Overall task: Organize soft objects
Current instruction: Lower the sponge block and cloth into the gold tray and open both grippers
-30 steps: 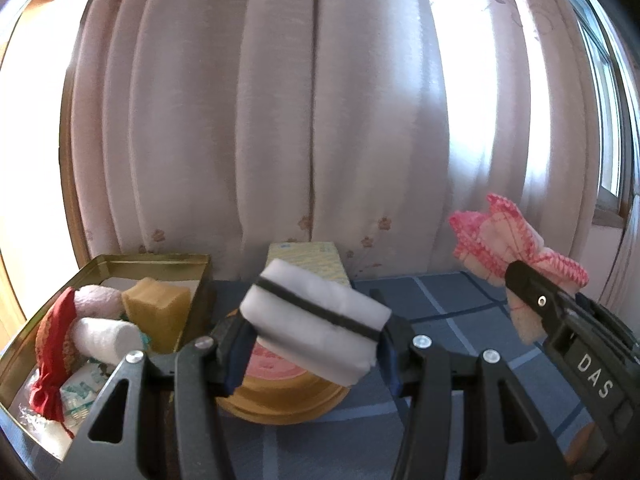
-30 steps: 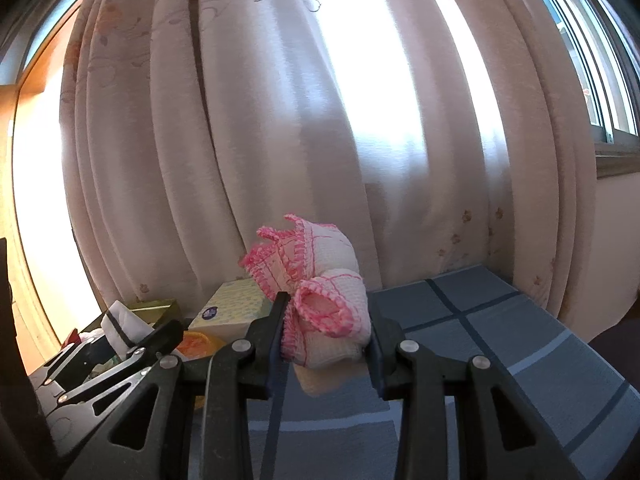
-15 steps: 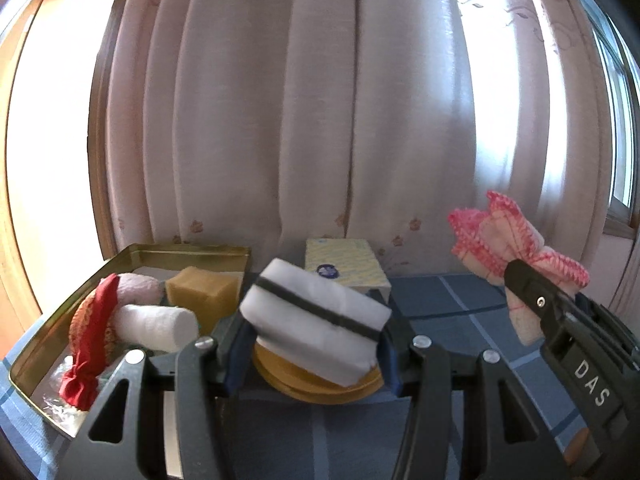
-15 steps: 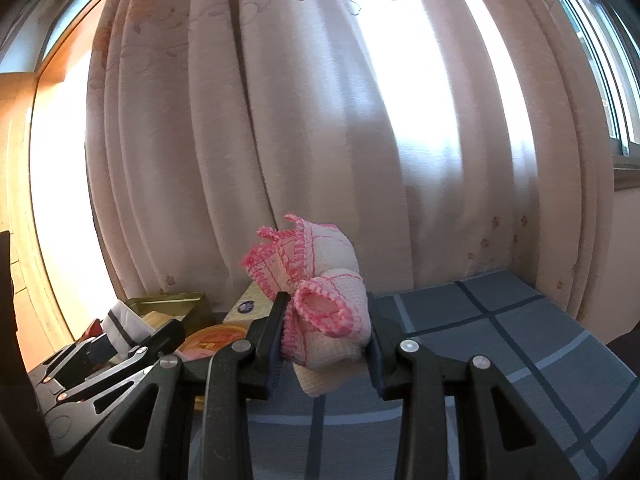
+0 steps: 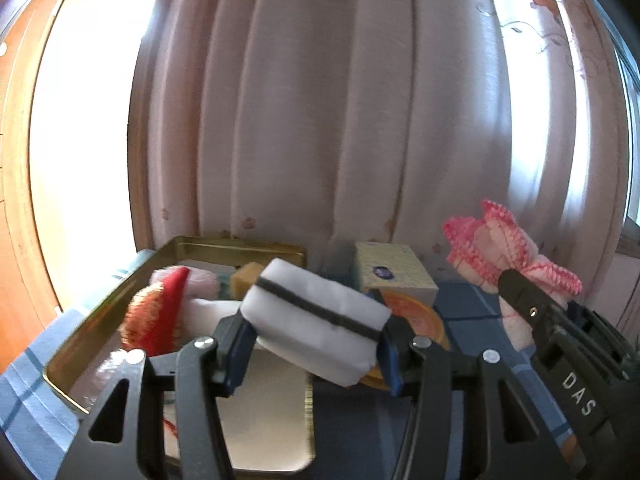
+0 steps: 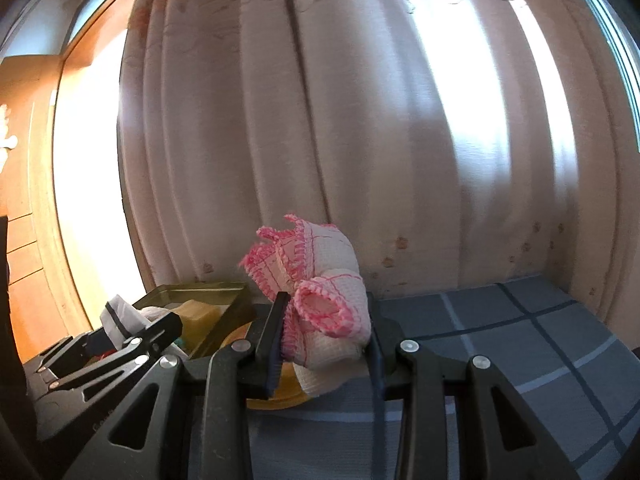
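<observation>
My left gripper (image 5: 316,344) is shut on a white sponge with a dark stripe (image 5: 316,320), held above the near right corner of a gold tin (image 5: 236,246). Inside the tin lie a red and orange cloth (image 5: 160,312), a white roll (image 5: 212,308) and a yellow sponge (image 5: 246,274). My right gripper (image 6: 326,336) is shut on a bunched white cloth with pink crochet edging (image 6: 320,280); this cloth (image 5: 504,252) also shows at the right of the left wrist view. The left gripper (image 6: 124,332) with the sponge shows at the lower left of the right wrist view.
A yellow tissue box (image 5: 392,274) stands by the curtain, with a round orange lid (image 5: 420,320) in front of it. The tin (image 6: 200,294) sits left of the lid. A grey checked cloth (image 6: 520,340) covers the table; a curtain (image 6: 360,120) hangs close behind.
Both views have swung left: the tin now lies under and ahead of the left gripper, and the tissue box has shifted right. Both grips are unchanged.
</observation>
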